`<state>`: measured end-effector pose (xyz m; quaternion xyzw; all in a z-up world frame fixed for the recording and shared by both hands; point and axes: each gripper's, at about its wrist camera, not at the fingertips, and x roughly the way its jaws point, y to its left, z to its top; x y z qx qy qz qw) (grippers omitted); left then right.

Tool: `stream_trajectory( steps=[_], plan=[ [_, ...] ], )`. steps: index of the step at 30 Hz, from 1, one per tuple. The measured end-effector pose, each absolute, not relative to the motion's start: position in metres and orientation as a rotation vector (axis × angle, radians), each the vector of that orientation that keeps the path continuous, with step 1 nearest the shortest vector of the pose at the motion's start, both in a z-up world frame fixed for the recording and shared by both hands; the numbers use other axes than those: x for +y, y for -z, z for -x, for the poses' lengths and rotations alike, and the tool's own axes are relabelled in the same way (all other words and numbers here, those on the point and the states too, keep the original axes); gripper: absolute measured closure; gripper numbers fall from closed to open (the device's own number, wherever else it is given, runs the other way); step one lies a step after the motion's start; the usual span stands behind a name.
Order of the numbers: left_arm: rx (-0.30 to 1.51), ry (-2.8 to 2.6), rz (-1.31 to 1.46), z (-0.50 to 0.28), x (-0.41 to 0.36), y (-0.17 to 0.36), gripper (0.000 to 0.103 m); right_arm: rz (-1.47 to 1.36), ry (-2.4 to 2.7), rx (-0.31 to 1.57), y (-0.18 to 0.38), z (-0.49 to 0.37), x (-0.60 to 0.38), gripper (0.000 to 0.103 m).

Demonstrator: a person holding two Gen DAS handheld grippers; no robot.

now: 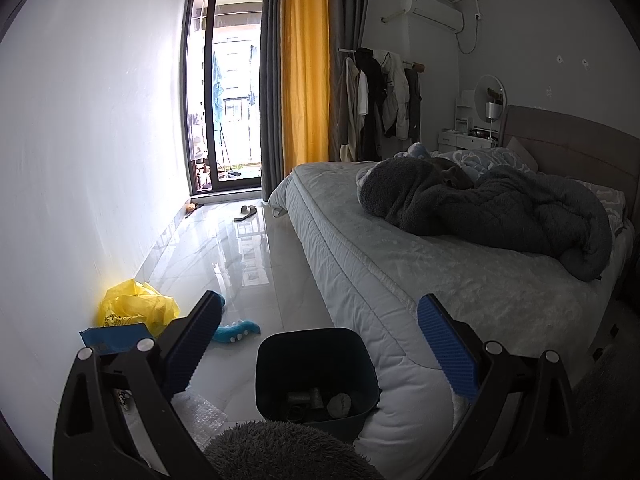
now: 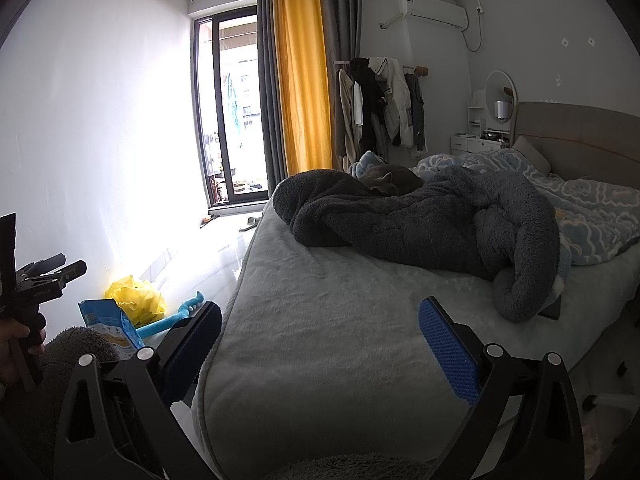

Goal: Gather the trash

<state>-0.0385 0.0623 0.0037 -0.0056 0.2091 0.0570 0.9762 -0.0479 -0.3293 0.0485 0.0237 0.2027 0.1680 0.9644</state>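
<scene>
A dark bin stands on the floor beside the bed, with a few scraps inside. My left gripper hangs open just above it, nothing between its blue pads. A crumpled yellow plastic bag lies against the wall, a blue packet in front of it and bubble wrap on the tiles near the bin. My right gripper is open over the corner of the bed, holding nothing. The yellow bag and blue packet show at its lower left, with the left gripper in a hand.
The bed fills the right side, with a grey fleece blanket and a cat on it. A teal plush toy lies on the glossy floor. A slipper sits near the balcony door. A grey fuzzy sleeve is at the bottom.
</scene>
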Motion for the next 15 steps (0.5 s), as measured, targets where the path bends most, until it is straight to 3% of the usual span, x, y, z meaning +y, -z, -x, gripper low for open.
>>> stream_trajectory(
  steps=[15],
  plan=[
    [0.423,-0.114,0.012,0.0388,0.0679,-0.0025,0.003,-0.048,-0.339,0.411,-0.0486,0.0482,-0.329,0.003]
  ],
)
